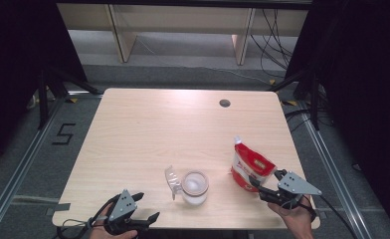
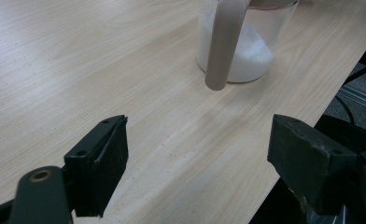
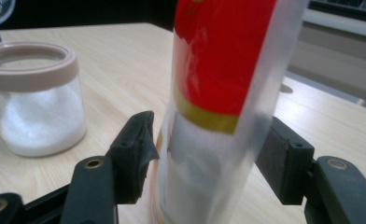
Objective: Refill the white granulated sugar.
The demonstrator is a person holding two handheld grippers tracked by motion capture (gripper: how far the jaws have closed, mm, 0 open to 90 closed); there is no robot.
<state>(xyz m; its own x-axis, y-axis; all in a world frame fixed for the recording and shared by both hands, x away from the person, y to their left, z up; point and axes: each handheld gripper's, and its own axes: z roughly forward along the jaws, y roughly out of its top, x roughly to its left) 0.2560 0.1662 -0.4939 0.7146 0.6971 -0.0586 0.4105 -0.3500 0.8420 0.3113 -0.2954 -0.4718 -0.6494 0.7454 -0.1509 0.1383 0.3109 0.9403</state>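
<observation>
Where jar point(image 1: 195, 187) stands, pouch point(image 1: 250, 168) beside

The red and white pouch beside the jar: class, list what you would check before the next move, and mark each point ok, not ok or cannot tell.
1. Pouch upright on the table: ok.
2. Right gripper released: its fingers flank the pouch with a gap showing on the right; left-side contact: cannot tell.
3. Jar open, hinged lid tipped aside: ok.
4. Jar holds white powder: ok.
5. Left gripper open and empty: ok.
6. Pouch top sealed: cannot tell.
</observation>
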